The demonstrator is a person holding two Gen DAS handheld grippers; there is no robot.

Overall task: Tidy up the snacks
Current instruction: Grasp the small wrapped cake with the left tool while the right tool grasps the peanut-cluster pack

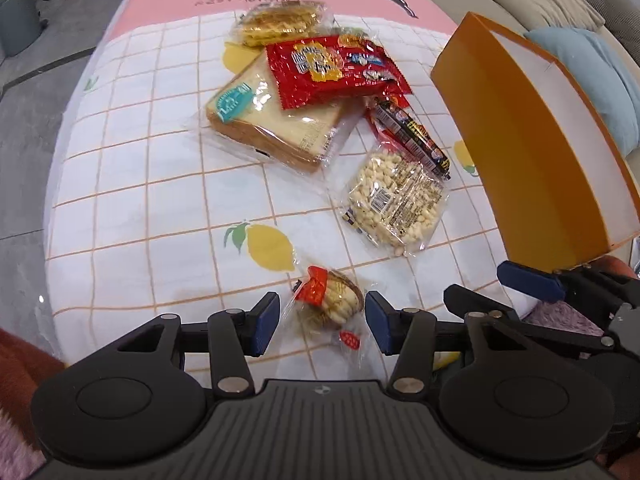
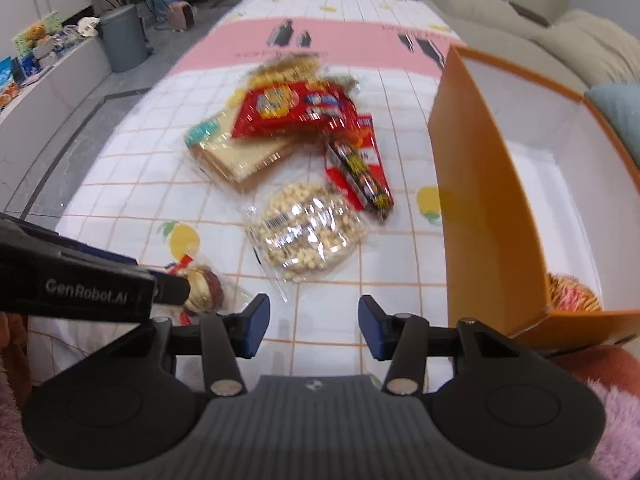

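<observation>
A small wrapped pastry (image 1: 332,304) lies on the checked tablecloth between the blue pads of my left gripper (image 1: 322,322), which is open and straddles it without pressing. My right gripper (image 2: 312,326) is open over bare cloth with nothing between its fingers. Just beyond it lies a clear bag of pale nuts (image 2: 308,232). A sliced bread pack (image 1: 276,120), a red snack bag (image 1: 332,68), a waffle pack (image 1: 280,24) and a dark sausage stick (image 1: 412,132) lie piled further back. An orange box (image 2: 480,200) with a white inside stands at the right, one round snack (image 2: 572,292) in it.
The table (image 1: 120,200) drops off at the left to a grey floor. A beige sofa (image 2: 520,20) with a blue cushion sits behind the box. A grey bin (image 2: 124,36) and a low shelf of items stand far left. Fuzzy sleeves show at the bottom corners.
</observation>
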